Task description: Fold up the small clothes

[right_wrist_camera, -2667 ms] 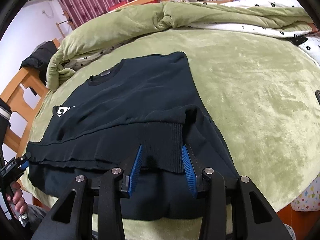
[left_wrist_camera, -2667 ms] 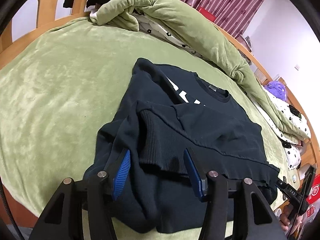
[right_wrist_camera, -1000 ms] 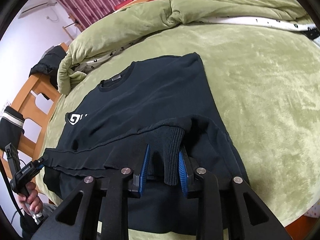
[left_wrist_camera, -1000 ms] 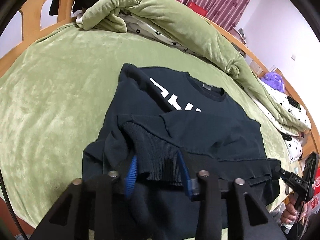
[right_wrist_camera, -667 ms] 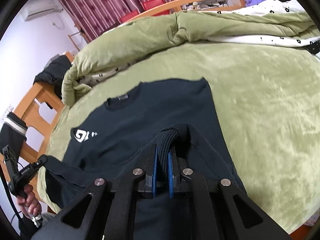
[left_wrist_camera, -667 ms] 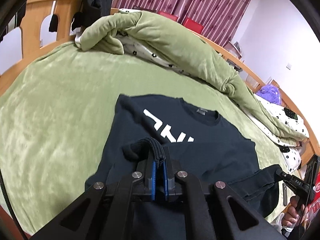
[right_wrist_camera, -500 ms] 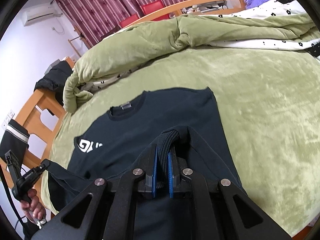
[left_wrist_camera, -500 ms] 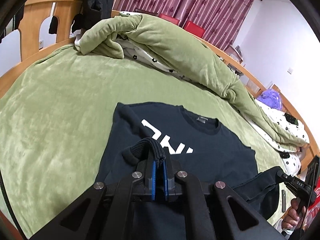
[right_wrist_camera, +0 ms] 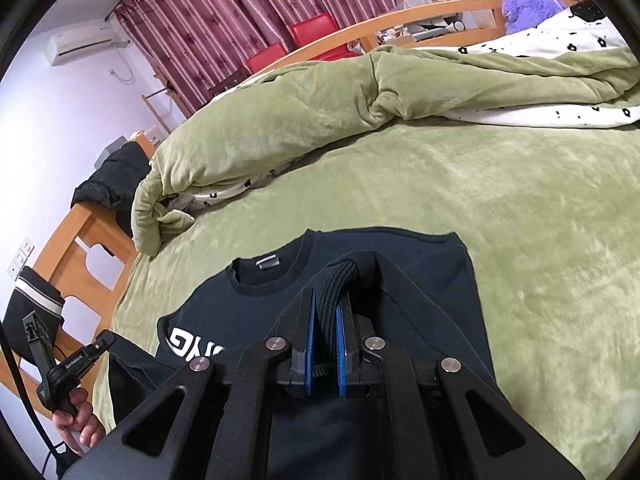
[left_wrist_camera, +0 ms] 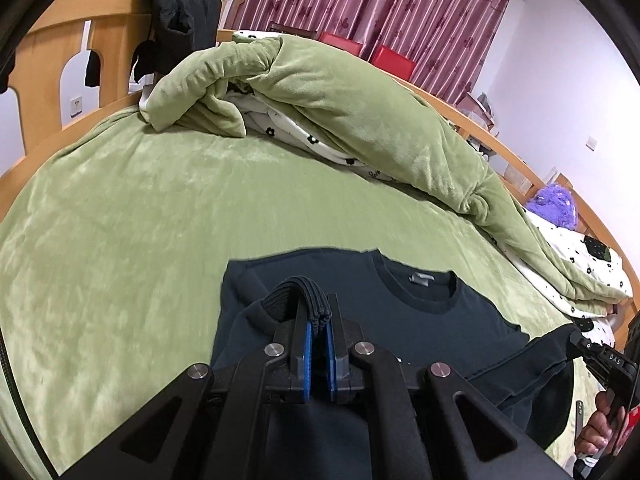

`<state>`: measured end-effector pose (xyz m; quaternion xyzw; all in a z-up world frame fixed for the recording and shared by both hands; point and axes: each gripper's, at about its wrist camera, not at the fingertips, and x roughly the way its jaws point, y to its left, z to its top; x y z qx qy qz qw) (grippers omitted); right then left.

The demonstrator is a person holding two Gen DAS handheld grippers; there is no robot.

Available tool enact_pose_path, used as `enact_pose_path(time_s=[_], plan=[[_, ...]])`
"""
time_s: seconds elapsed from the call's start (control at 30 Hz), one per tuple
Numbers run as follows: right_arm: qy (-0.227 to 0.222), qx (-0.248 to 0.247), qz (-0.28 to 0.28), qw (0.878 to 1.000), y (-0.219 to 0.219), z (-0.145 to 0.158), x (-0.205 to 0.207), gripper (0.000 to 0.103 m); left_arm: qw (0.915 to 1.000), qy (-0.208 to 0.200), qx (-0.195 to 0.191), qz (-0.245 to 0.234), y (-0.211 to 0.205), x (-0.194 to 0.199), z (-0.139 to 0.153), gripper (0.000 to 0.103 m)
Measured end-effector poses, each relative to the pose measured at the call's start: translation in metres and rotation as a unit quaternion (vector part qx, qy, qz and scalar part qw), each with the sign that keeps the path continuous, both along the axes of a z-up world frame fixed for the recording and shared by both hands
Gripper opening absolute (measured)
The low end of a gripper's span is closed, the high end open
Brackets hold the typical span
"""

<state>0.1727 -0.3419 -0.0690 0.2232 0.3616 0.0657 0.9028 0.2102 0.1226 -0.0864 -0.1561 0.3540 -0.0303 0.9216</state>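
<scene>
A dark navy sweatshirt (left_wrist_camera: 420,312) with white lettering lies on the green bed, collar away from me; it also shows in the right wrist view (right_wrist_camera: 432,264). My left gripper (left_wrist_camera: 317,316) is shut on the ribbed hem at the sweatshirt's left bottom corner, lifted above the chest. My right gripper (right_wrist_camera: 326,316) is shut on the ribbed hem at the right bottom corner, also lifted. The raised hem stretches between the two grippers. The other gripper shows in each view: the right one (left_wrist_camera: 600,360), the left one (right_wrist_camera: 76,364).
A bunched green quilt (left_wrist_camera: 340,96) over a white flowered sheet runs along the far side of the bed. A wooden bed frame (left_wrist_camera: 48,60) with dark clothes hung on it stands at the left. Green bedding (right_wrist_camera: 540,208) spreads to the right.
Both grippers closed on the hem's ribbed corners, lifted them, and have carried them forward towards the collar. The white lettering is now mostly covered in the left wrist view.
</scene>
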Motion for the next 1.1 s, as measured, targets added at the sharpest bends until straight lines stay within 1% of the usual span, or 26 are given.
enact_pose_path(time_s=[0.13,0.23,0.43,0.6,0.73,0.8,0.83,0.9,0.93,0.97,1.0,1.03,1.07,1.1], plan=[[-0.003,0.004,-0.005,1.000,0.000,-0.002,0.021,0.009,1.0000,0.000,-0.002,0.003,0.004,0.020,-0.001,0.006],[-0.001,0.010,-0.007,1.000,-0.001,-0.007,0.038,0.009,0.9999,0.007,0.000,0.008,0.004,0.034,-0.009,0.006],[0.017,0.009,-0.012,1.000,-0.001,-0.030,0.070,0.009,0.9993,0.032,-0.006,0.019,0.006,0.061,-0.033,0.006],[0.040,0.012,-0.016,0.999,-0.005,-0.054,0.092,0.009,0.9986,0.049,0.005,0.021,0.004,0.078,-0.049,0.006],[0.056,0.022,-0.023,0.998,-0.010,-0.072,0.107,0.009,0.9981,0.057,0.009,0.022,0.003,0.087,-0.055,0.007],[0.062,0.020,-0.027,0.997,-0.011,-0.078,0.111,0.010,0.9977,0.062,0.017,0.022,0.002,0.091,-0.059,0.007],[0.066,0.017,-0.031,0.997,-0.012,-0.080,0.113,0.010,0.9974,0.063,0.025,0.025,0.000,0.092,-0.060,0.010],[0.069,0.011,-0.035,0.997,-0.014,-0.085,0.116,0.016,0.9970,0.065,0.034,0.026,-0.001,0.094,-0.061,0.010],[0.070,0.006,-0.037,0.997,-0.014,-0.085,0.116,0.020,0.9969,0.066,0.035,0.024,-0.001,0.093,-0.062,0.011],[0.069,0.002,-0.037,0.997,-0.015,-0.085,0.115,0.024,0.9969,0.066,0.035,0.026,-0.001,0.093,-0.061,0.013],[0.067,-0.003,-0.034,0.997,-0.015,-0.084,0.114,0.026,0.9970,0.063,0.033,0.029,0.001,0.091,-0.060,0.022],[0.065,-0.009,-0.032,0.997,-0.015,-0.082,0.113,0.029,0.9973,0.058,0.031,0.034,0.003,0.089,-0.059,0.033],[0.061,-0.022,-0.030,0.997,-0.014,-0.078,0.110,0.031,0.9975,0.050,0.029,0.040,0.004,0.085,-0.056,0.039],[0.053,-0.035,-0.029,0.998,-0.012,-0.074,0.107,0.032,0.9980,0.042,0.025,0.040,0.006,0.081,-0.053,0.049]])
